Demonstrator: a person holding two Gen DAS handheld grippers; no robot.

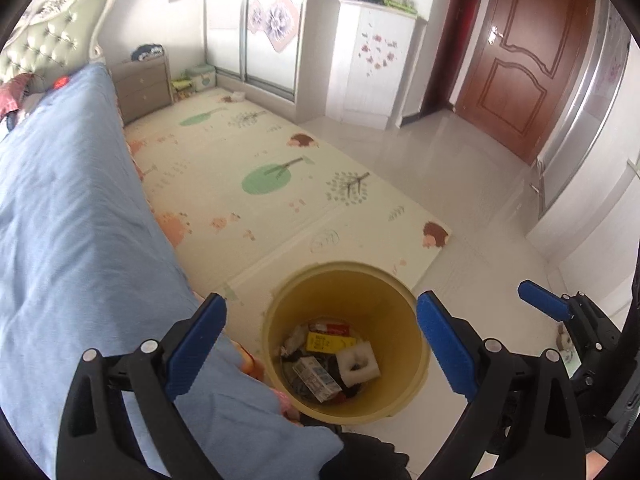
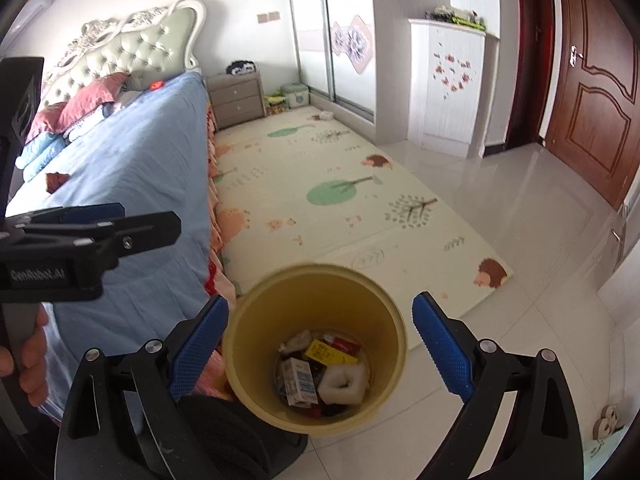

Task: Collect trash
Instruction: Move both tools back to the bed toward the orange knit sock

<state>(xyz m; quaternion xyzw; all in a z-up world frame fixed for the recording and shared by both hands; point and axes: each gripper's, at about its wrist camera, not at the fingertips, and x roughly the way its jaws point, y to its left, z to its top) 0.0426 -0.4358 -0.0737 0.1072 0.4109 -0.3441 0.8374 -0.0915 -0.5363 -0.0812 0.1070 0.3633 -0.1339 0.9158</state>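
Note:
A yellow trash bin (image 1: 280,320) stands on the floor beside the bed, also in the right wrist view (image 2: 248,320). Inside lie a white foam piece (image 1: 357,365), a white carton (image 1: 316,376), a yellow box (image 1: 326,342) and other scraps. My left gripper (image 1: 320,320) is open and empty above the bin. My right gripper (image 2: 320,316) is open and empty above the bin too; its blue finger (image 1: 544,304) shows at the right of the left wrist view. The left gripper's body (image 2: 80,236) shows at the left of the right wrist view. A small brown scrap (image 2: 56,181) lies on the bed.
A bed with a blue sheet (image 1: 72,220) runs along the left. A patterned play mat (image 1: 260,184) covers the floor beyond the bin. A nightstand (image 1: 142,88), wardrobe (image 1: 256,20), white cabinet (image 1: 372,64) and brown door (image 1: 520,60) stand farther off. Slippers (image 2: 608,420) lie at the right.

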